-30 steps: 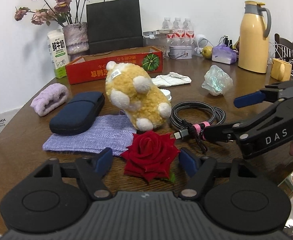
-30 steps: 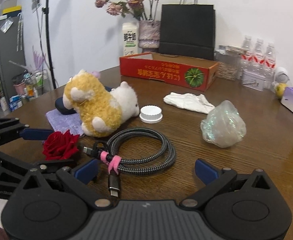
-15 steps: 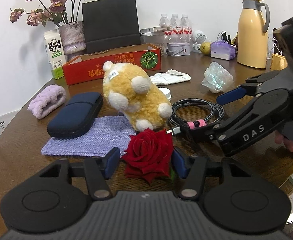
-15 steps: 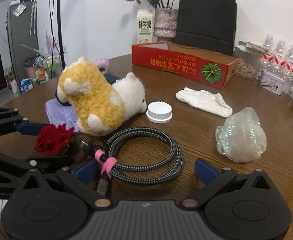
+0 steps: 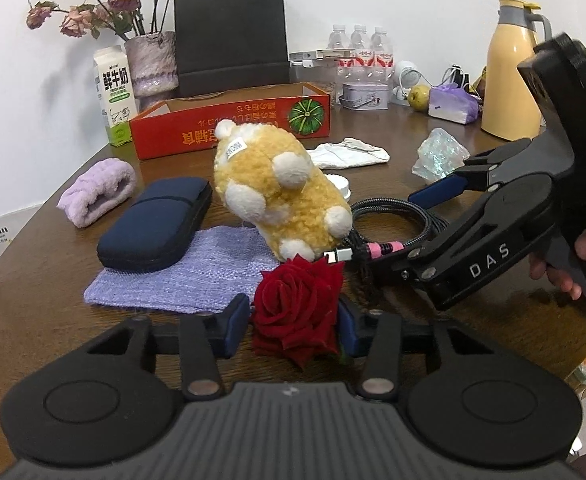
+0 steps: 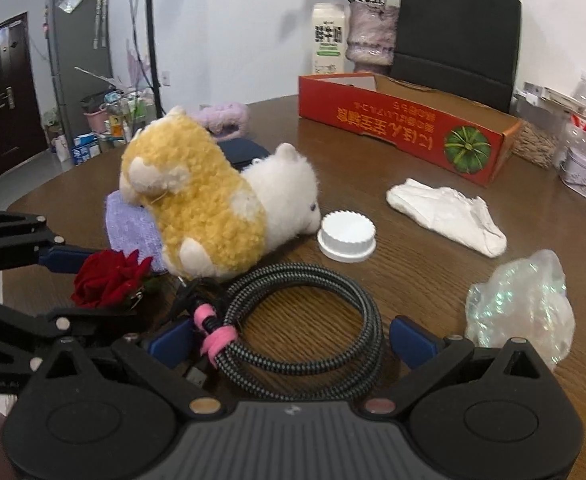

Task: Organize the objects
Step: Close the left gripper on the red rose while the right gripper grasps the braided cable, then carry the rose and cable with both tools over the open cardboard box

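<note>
A red rose lies on the brown table between the fingers of my left gripper. Its jaws are closing; the blue pads stand right at the petals, and no squeeze shows. My right gripper, held by a hand, is open and straddles a coiled braided cable with pink ties. In the left wrist view the right gripper reaches in from the right, just above the cable. A yellow and white plush toy lies behind the rose.
A purple cloth, a navy case and a lilac towel roll lie to the left. A white lid, a white glove and an iridescent lump lie to the right. A red carton, a milk carton, a vase, a black bag and a thermos line the back.
My left gripper's jaws have narrowed around the rose. The right gripper has moved in over the cable coil and rolled a little; the coil now lies between its fingers.
</note>
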Demonstrator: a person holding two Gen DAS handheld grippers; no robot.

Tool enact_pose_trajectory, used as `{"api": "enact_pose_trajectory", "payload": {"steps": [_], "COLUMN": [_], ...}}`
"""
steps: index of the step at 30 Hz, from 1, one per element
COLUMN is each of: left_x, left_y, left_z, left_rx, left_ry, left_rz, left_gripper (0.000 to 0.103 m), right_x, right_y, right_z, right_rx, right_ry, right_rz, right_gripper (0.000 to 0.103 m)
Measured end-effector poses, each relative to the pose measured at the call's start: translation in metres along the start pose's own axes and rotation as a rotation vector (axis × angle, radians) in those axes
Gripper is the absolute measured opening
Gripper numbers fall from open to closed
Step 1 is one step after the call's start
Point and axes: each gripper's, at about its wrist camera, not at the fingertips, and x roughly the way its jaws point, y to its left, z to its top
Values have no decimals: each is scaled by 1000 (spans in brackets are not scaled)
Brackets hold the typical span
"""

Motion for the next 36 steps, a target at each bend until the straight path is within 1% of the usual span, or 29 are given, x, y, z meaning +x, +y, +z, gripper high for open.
{"api": "enact_pose_trajectory", "payload": {"steps": [2, 7, 14, 17, 22, 26, 31, 36], "left_x": [-1, -4, -16, -26, -38, -41, -40, -32], "left_y": [0, 2, 5, 9, 19, 28, 44, 60], "left_z": [0, -1, -1, 2, 13, 22, 37, 52], "left_rx": [-4, -16, -22, -23, -19, -19, -23, -34], "left_ry": [-1, -7, -41, -72, -127, -152, -185, -199], "left_rz": [-3, -13, -31, -31, -18, -7, 5, 7], "left_gripper": [41, 39, 38, 38, 38, 38, 38, 38], "right_x": [1, -5, -19, -28, -39, -43, -44, -38], "right_y": [0, 2, 8, 12, 19, 26, 31, 33], "right_z": [-1, -3, -10, -8, 1, 12, 28, 44], "right_rx": [-2, -3, 16, 24, 20, 22, 36, 64], "right_ry": [-13, -36, -67, -85, -114, -138, -168, -189], "right_rz": [2, -3, -56, -73, -103, -123, -150, -176], "right_gripper": [103, 94, 93, 93, 93, 93, 93, 93]}}
